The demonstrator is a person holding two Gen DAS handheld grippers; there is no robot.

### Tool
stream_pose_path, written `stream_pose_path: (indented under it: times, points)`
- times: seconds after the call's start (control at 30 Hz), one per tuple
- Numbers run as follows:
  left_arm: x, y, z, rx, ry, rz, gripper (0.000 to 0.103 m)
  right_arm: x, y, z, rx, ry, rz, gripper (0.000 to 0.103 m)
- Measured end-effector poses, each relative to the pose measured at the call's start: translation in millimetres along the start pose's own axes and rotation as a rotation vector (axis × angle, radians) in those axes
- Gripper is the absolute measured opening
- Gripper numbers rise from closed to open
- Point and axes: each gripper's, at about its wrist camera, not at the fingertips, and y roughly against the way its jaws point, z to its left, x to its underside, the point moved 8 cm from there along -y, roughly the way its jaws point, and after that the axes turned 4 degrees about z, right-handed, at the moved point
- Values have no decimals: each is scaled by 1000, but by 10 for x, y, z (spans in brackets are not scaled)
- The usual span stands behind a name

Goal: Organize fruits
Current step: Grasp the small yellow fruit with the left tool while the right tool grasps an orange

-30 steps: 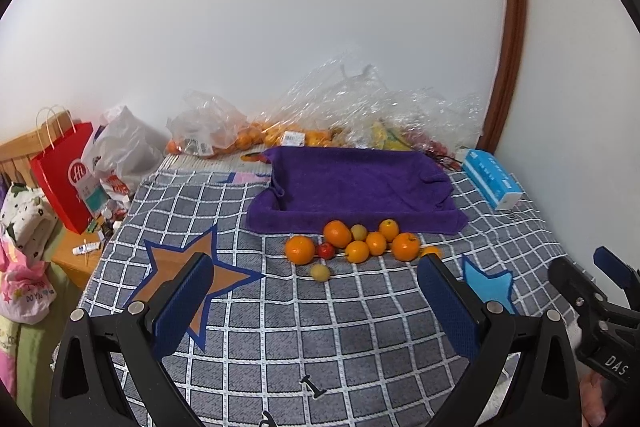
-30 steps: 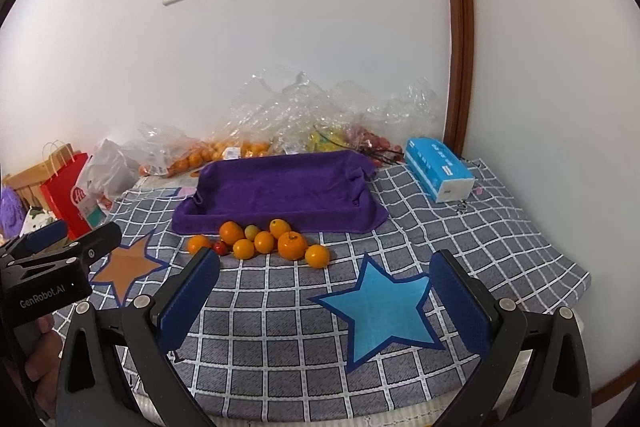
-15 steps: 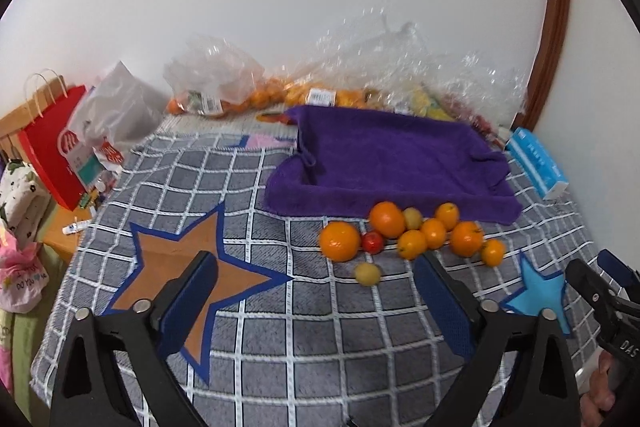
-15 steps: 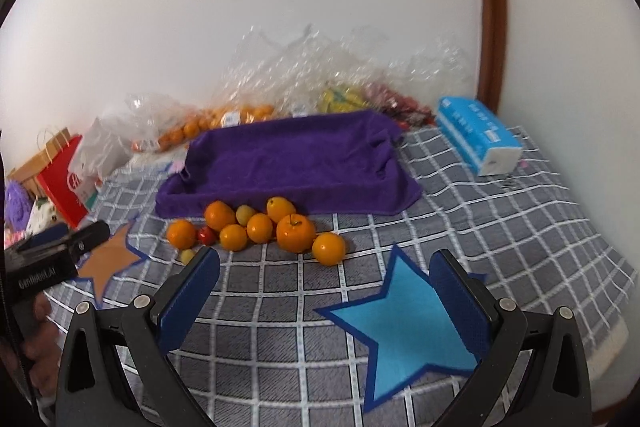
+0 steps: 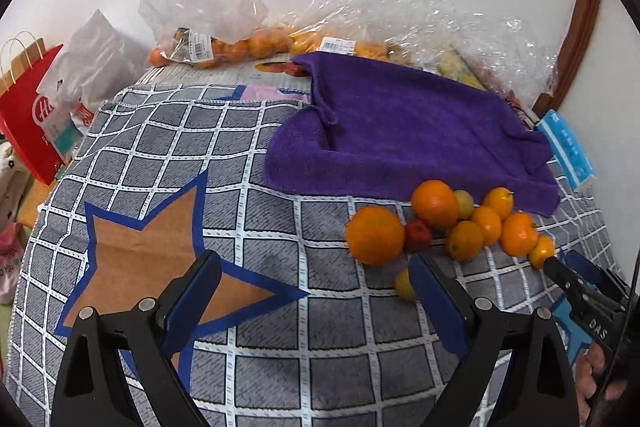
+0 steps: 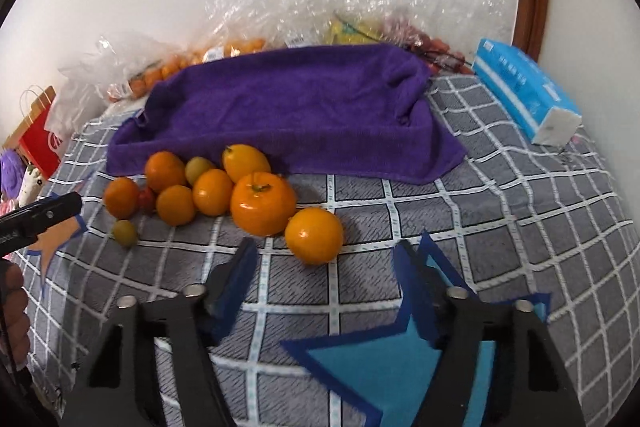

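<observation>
- Left wrist view looks down on the checked cloth that carries everything, with an orange star patch toward its left edge and a blue star patch toward its right edge.
- Next in size, the purple towel lies along the far edge of the cloth, draped into a shallow tray shape with raised sides.
- Behind it, against the wall, sit clear plastic bags holding more oranges.
- Over at the far right corner lies a blue tissue pack; off the left edge stands a red paper bag.
- Now the left gripper: jaws wide and easing inward, nothing between them, hanging over the cloth by the orange star's tip.
- And the right gripper: jaws closing, nothing between the pads, aimed at the nearest orange.
- The fruits cluster on the bare cloth just in front of the towel's near edge, none on the towel.
- Biggest of them, a stemmed orange, touches the near orange that lies just ahead of the right gripper.
- Smallest: a red fruit tucked among the oranges, and a yellow-green fruit lying alone on the near side, half hidden behind the left gripper's right finger in the left wrist view.
</observation>
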Motion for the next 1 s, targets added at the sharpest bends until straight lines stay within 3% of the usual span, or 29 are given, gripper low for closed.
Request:
stream_pose_path:
  times: [0.17, 0.4, 0.6, 0.77, 0.9, 1.0]
  points:
    - [23, -93, -20, 1, -5, 16, 94, 2, -208, 21, -50, 3, 27, 55]
    - [34, -202, -191, 32, -44, 32, 91, -33, -258, 63, -42, 65, 8, 36]
    - [140, -216, -397, 88, -78, 67, 89, -21, -227, 53, -70, 58, 0, 36]
    - [259, -328, -558, 115, -102, 107, 69, 22, -164, 14, -74, 60, -7, 36]
    - [258, -345, -616, 91, -128, 87, 58, 60, -126, -24, -84, 37, -8, 36]
    - [258, -356, -620, 51, -151, 75, 44, 81, -90, -44, -79, 28, -13, 36]
